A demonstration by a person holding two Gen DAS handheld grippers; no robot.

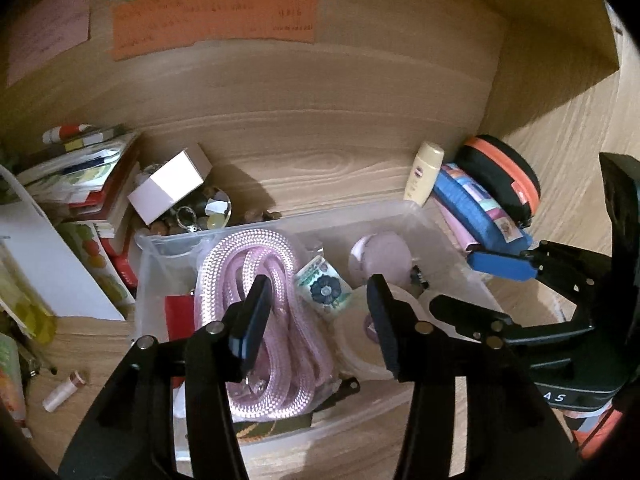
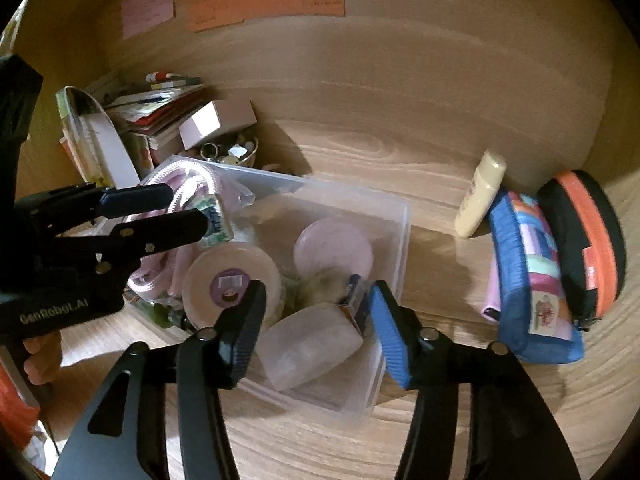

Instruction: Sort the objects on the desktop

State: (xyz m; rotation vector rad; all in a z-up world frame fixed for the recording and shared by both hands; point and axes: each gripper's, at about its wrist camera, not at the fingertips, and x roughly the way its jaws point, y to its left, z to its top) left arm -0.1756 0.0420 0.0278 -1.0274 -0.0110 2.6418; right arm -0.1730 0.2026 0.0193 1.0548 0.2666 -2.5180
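Both claws hang over the clear plastic bin (image 2: pixel 400 216) on the wooden counter (image 2: pixel 460 420), which already holds most of the sorted things. The left claw (image 1: pixel 316 320) stands partly open with nothing between its jaws, above the coiled pink rope (image 1: pixel 256 280). The right claw (image 2: pixel 316 320) is also partly open; a frosted plastic case (image 2: pixel 312 344) lies in the bin in line with the gap, but the pads do not seem to press on it, so it looks let go rather than held.

Risks, as I judge them:
- The 2 claws work close together over 1 bin, so a careless turn could knock them into each other.
- The frosted case rests tilted near the bin's front wall, so a brushing finger could tip it out.
- A finger of the left claw could snag a loop of rope and drag it out.

Still outside the bin: a cream bottle (image 2: pixel 480 192), a blue pouch (image 2: pixel 528 276) and a black-and-orange case (image 2: pixel 584 240), leaning together at the right.
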